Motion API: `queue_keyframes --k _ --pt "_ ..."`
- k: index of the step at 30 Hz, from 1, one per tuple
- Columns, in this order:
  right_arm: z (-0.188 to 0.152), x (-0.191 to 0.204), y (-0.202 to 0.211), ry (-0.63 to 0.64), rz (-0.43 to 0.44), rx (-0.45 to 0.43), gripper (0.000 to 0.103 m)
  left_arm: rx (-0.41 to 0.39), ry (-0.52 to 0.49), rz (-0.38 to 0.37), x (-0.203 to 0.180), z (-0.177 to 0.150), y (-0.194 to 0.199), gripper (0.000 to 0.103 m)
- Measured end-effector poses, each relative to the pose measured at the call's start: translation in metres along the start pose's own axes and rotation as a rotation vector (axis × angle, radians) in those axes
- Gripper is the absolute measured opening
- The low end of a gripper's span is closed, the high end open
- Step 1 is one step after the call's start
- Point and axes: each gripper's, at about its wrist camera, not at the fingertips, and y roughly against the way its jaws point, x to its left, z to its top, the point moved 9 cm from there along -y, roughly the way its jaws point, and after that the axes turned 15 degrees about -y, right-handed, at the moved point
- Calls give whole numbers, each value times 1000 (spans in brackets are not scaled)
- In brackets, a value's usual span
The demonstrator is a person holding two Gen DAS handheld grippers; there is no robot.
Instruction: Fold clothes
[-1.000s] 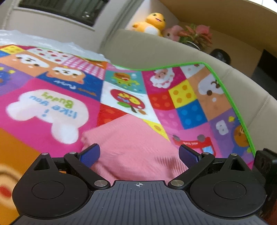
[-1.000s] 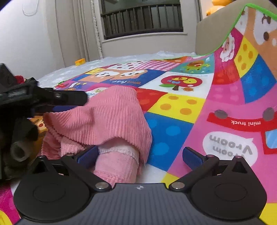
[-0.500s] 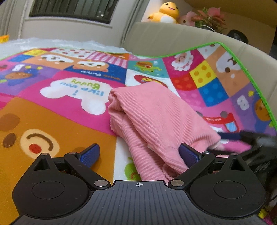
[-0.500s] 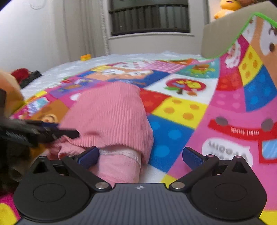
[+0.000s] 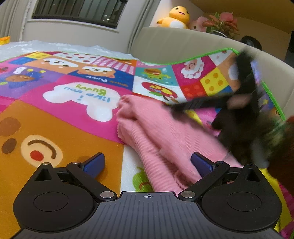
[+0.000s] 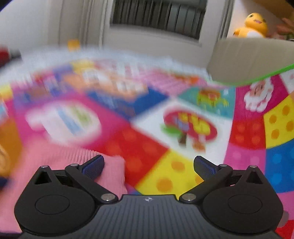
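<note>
Cartoon play mat (image 5: 60,126) spread against a beige sofa, pink garment bundled on it.

Both tools gape wide and empty: left tool (image 5: 147,163) low by the pink ribbed garment (image 5: 165,139), right tool (image 6: 148,165) blurred at its far side. The bundle looks rumpled, so a good next fold probably means pinching matching edges, lifting evenly, then laying flat.

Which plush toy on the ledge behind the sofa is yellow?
The yellow duck plush toy, leftmost; the pink plush toy beside it sits right, next to the red-leaved plant.
</note>
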Motion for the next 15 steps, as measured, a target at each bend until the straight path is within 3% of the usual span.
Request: queue_keyframes --k 5,11,15 --pt "-7 -18 4 -97 36 11 103 -5 12 -14 1 0 0 103" --pt "-16 -13 80 -60 137 -98 103 -6 21 -18 1 -1 1 103" --pt "-53 -6 109 -41 215 -80 103 -6 20 -19 2 -1 0 103"
